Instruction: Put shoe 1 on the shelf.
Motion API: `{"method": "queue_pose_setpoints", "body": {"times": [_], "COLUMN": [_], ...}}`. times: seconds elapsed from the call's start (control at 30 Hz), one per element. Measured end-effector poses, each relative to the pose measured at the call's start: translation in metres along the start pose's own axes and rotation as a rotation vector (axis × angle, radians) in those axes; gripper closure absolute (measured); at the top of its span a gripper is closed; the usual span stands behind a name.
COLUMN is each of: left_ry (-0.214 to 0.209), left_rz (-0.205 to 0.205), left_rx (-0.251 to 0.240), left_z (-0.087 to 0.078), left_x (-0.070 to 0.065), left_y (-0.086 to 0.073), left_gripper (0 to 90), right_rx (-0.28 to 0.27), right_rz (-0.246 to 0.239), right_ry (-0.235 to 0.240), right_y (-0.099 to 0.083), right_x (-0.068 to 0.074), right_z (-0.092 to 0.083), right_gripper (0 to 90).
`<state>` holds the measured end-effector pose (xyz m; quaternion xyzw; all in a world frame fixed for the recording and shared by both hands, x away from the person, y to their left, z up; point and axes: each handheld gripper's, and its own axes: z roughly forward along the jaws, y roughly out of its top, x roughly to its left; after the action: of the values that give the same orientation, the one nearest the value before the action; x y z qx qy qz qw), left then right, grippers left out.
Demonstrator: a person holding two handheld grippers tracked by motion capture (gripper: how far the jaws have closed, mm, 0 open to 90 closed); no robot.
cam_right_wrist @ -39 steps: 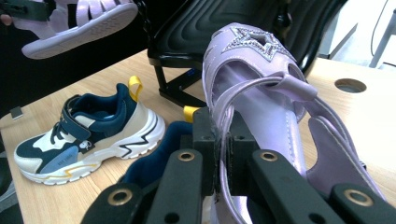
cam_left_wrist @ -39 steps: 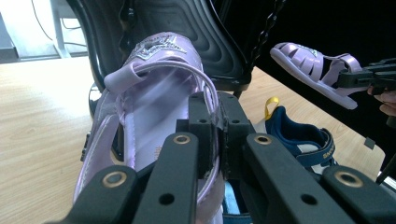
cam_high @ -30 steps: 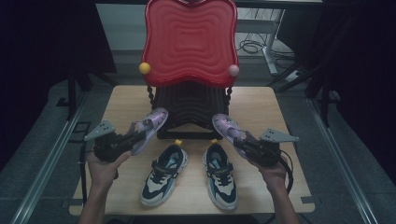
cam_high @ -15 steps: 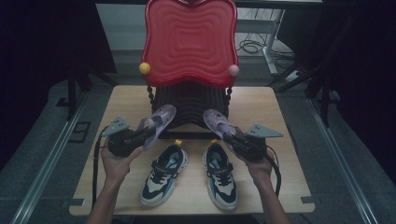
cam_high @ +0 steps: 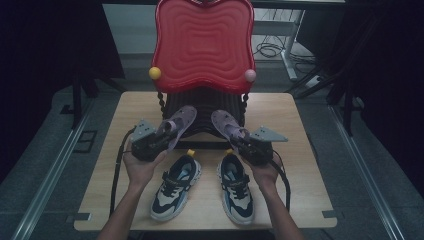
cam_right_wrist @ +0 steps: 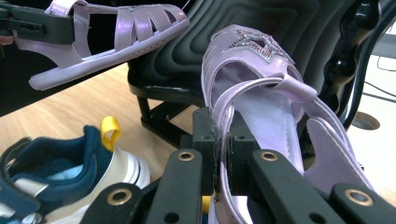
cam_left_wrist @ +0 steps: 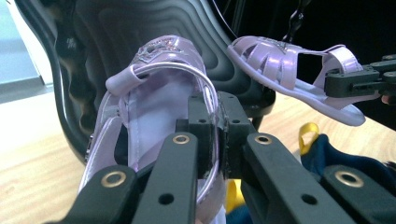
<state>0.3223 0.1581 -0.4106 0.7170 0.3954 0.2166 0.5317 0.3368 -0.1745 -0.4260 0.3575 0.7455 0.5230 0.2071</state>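
Left gripper (cam_high: 165,135): palm up under it, clamping left lilac sandal (cam_high: 177,125).
Right gripper (cam_high: 241,141): likewise, clamping right lilac sandal (cam_high: 227,125).

No text, label, brand or number can be read anywhere.

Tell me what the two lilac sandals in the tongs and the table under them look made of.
Glossy lilac strappy sandal in the left tongs and its mate in the right tongs: probably patent synthetic leather or soft plastic, given the shiny highlights; the toe star glitters like sequins or rhinestones. Pale wooden table: light wood or wood-look laminate, faint grain, matte.
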Motion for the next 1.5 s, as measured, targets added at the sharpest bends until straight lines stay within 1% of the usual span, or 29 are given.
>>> {"method": "queue_pose_setpoints", "body": {"times": [0.07, 0.17, 0.27, 0.37, 0.47, 0.53, 0.63, 0.9, 1.03, 1.13, 1.27, 1.3, 1.5], "left_ry": [0.003, 0.002, 0.006, 0.016, 0.021, 0.020, 0.019, 0.020, 0.024, 0.030, 0.034, 0.035, 0.049], "left_rz": [0.011, 0.024, 0.028, 0.023, 0.019, 0.012, 0.011, 0.000, -0.004, -0.003, -0.003, -0.005, 0.003], "left_rx": [-0.004, -0.003, -0.002, -0.007, -0.005, -0.009, -0.010, -0.008, -0.019, -0.028, -0.037, -0.040, -0.052], "left_z": [0.004, 0.011, 0.014, 0.018, 0.018, 0.018, 0.019, 0.026, 0.028, 0.029, 0.032, 0.033, 0.036], "left_x": [-0.001, -0.002, -0.002, 0.001, 0.003, 0.004, 0.005, 0.007, 0.008, 0.008, 0.009, 0.009, 0.011], "left_y": [0.003, 0.007, 0.007, 0.007, 0.007, 0.007, 0.008, 0.012, 0.015, 0.018, 0.021, 0.022, 0.026], "left_gripper": [85.9, 85.9, 85.7, 85.7, 85.7, 85.7, 85.7, 85.6, 85.6, 85.6, 85.6, 85.6, 85.6], "right_rx": [-0.002, -0.018, -0.019, -0.024, -0.026, -0.026, -0.027, -0.027, -0.035, -0.049, -0.059, -0.056, -0.058], "right_rz": [-0.001, -0.002, 0.003, -0.003, -0.005, -0.006, -0.010, -0.005, 0.000, 0.008, 0.007, 0.015, 0.013], "right_ry": [-0.003, -0.017, -0.017, -0.026, -0.024, -0.019, -0.017, -0.013, -0.020, -0.039, -0.044, -0.045, -0.058], "right_y": [0.001, 0.003, 0.004, 0.008, 0.010, 0.011, 0.012, 0.016, 0.020, 0.024, 0.026, 0.027, 0.029], "right_x": [0.000, 0.000, 0.000, 0.000, 0.000, 0.001, 0.002, 0.002, 0.001, 0.001, 0.001, 0.001, 0.001], "right_z": [0.002, 0.010, 0.013, 0.017, 0.018, 0.019, 0.021, 0.028, 0.032, 0.035, 0.036, 0.037, 0.042], "right_gripper": [86.0, 86.0, 86.0, 86.0, 86.0, 86.0, 86.0, 86.0, 86.0, 86.0, 86.0, 86.0, 86.0]}}
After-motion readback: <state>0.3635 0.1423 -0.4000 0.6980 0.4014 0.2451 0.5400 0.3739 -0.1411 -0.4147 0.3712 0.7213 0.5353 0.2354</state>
